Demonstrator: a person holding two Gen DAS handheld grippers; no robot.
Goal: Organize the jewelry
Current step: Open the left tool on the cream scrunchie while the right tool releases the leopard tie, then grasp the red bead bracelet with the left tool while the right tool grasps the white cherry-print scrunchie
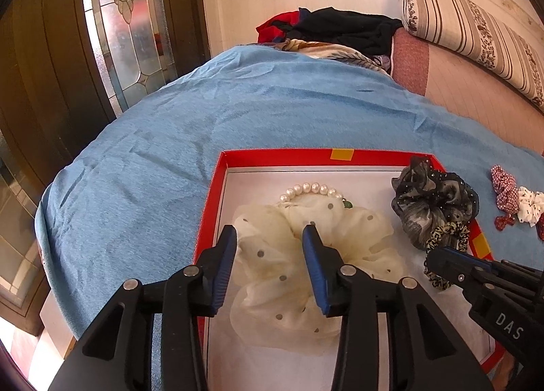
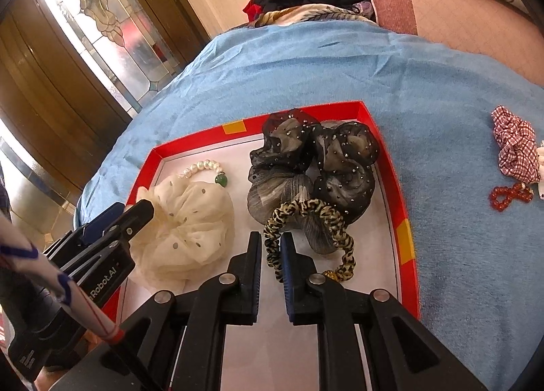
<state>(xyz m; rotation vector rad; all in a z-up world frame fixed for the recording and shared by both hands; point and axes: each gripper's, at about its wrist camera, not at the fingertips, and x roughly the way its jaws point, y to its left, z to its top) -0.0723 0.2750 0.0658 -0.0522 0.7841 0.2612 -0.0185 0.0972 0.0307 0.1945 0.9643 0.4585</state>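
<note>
Jewelry and hair ties fill a red-rimmed tray (image 2: 406, 207) resting on a blue blanket (image 1: 238, 109) in the centre of both views. A leopard-print scrunchie (image 2: 307, 221) lies at the tray's lower middle in the right wrist view, its left loop pinched between the nearly closed jaws of the right gripper (image 2: 271, 248). Just above it, touching, sits a dark sequinned scrunchie (image 2: 316, 160). At lower centre of the left wrist view, the left gripper (image 1: 269, 234) hangs with jaws wide apart around a cream dotted scrunchie (image 1: 306, 268), holding nothing. A pearl bracelet (image 1: 311, 190) with a green bead peeks from behind the cream fabric. At the right edge, outside the tray, a red checked scrunchie (image 2: 515, 144) and a red bead bracelet (image 2: 508, 195) lie on the blanket. Folded clothes (image 1: 340, 32) are heaped at top centre.
</note>
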